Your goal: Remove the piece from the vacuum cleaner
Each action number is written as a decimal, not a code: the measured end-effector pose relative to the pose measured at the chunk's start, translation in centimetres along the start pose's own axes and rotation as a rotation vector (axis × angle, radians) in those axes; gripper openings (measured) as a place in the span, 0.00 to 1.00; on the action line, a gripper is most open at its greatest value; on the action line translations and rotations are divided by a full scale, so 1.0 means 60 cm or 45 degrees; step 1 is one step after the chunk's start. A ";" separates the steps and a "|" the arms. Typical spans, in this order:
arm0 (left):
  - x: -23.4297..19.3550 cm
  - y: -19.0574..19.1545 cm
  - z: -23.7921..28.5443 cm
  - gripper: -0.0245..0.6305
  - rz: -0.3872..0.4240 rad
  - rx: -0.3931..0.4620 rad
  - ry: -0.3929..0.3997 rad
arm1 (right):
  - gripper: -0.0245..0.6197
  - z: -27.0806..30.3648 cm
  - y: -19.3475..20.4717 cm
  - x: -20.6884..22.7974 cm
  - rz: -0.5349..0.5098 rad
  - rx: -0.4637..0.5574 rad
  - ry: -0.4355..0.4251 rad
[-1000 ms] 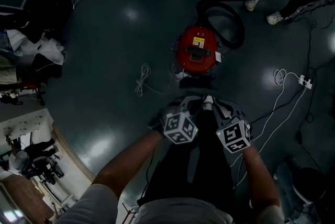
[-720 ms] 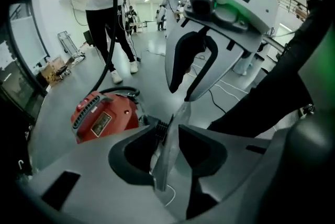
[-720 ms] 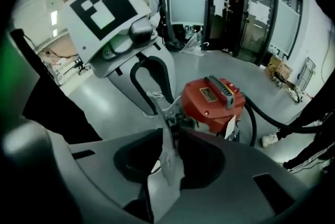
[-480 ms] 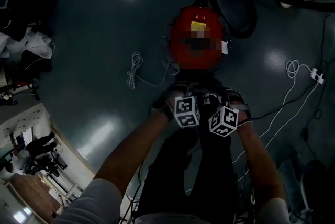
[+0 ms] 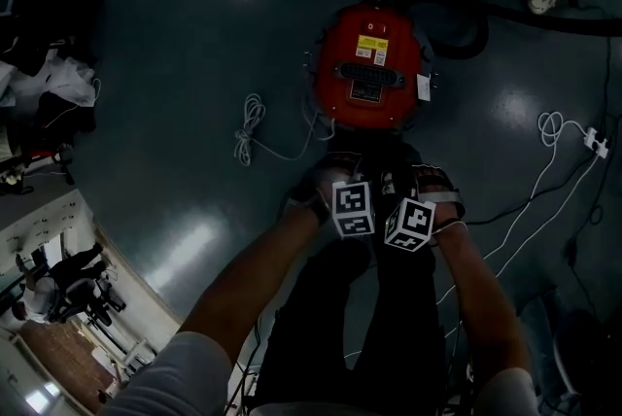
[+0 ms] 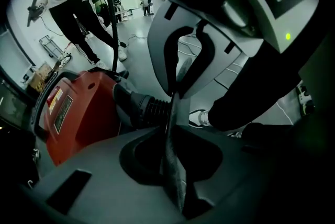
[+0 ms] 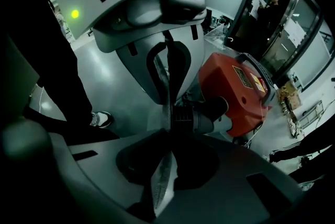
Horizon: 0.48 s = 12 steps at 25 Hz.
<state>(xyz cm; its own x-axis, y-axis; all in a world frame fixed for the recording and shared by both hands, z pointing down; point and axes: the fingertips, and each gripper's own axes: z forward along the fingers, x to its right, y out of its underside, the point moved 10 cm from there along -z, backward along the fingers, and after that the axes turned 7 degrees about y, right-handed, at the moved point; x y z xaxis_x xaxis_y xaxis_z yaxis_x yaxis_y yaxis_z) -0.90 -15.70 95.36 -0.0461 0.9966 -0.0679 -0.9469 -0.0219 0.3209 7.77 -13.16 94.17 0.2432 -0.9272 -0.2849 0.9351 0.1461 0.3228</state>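
head view: both bare forearms reached toward 12 o'clock, hands side by side, with the left gripper (image 5: 336, 175) and right gripper (image 5: 397, 177) just at 6 o'clock of the red vacuum cleaner (image 5: 369, 64) on the floor (image 5: 194, 93). both grippers' jaws were closing, almost together, with nothing between them, and pointed at its black hose socket (image 6: 137, 108).
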 end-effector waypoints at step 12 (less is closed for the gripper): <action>0.055 -0.005 -0.049 0.09 0.030 0.018 0.063 | 0.10 -0.066 -0.018 -0.034 0.026 0.017 -0.063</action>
<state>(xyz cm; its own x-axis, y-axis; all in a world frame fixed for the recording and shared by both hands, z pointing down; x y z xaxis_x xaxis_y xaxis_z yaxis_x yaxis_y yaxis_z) -1.69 -12.62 92.25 -0.0841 0.9908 -0.1065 -0.9407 -0.0437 0.3365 7.27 -10.06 90.83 0.2489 -0.9400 -0.2334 0.9265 0.1608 0.3401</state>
